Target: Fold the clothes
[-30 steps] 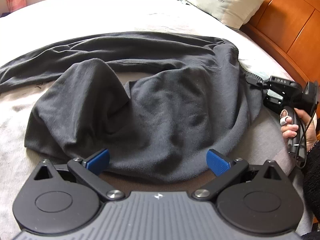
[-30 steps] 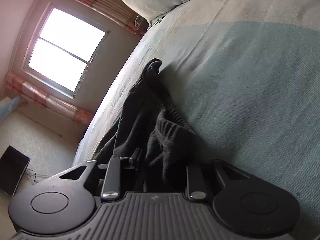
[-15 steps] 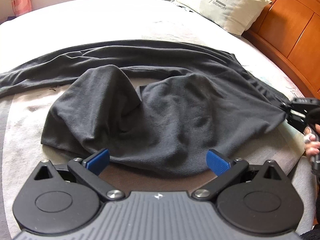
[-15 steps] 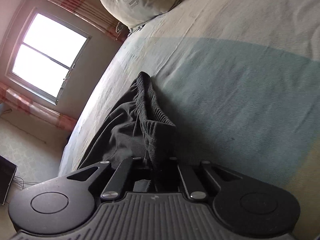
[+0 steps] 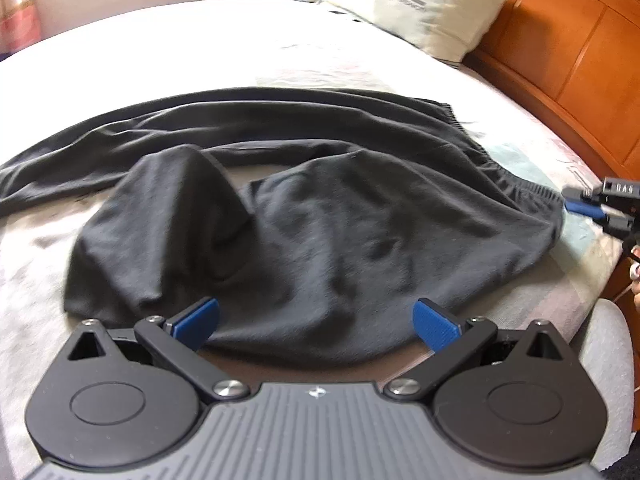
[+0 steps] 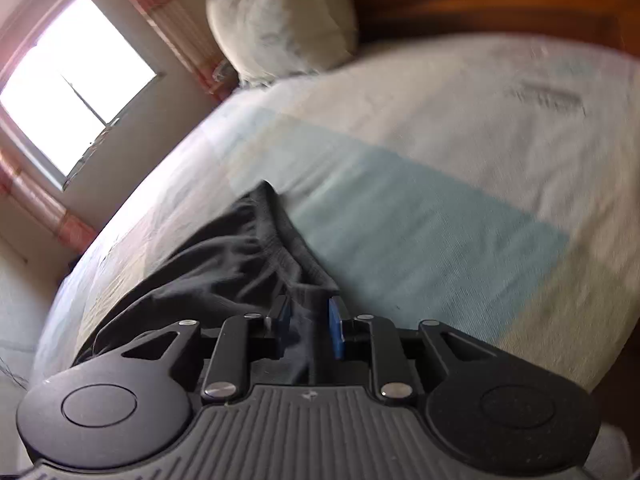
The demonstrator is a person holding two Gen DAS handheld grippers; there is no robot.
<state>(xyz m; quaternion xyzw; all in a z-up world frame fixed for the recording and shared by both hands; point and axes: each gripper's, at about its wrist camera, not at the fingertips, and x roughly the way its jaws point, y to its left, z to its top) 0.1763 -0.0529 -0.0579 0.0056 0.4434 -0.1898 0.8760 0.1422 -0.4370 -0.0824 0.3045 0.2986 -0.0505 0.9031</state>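
A dark grey pair of trousers (image 5: 320,220) lies spread on the bed (image 5: 200,40), its elastic waistband at the right and one leg trailing off to the left. My left gripper (image 5: 316,320) hovers open over the garment's near edge, with its blue pads wide apart and nothing gripped. My right gripper (image 5: 588,208) sits at the waistband's right end. In the right wrist view the right gripper (image 6: 310,320) has its jaws opening. The waistband fabric (image 6: 224,260) still lies between the blue pads, which no longer press on it.
A cream pillow (image 5: 420,4) rests at the bed's far end against the orange wooden headboard (image 5: 560,60). A person's hand (image 5: 636,276) shows at the right edge. A bright window (image 6: 68,80) with pink curtains is beyond the bed.
The right gripper pulled the waistband out to the right, stretching the garment flatter. Its jaws, shut on the fabric before, have now parted. The left gripper stayed open in place.
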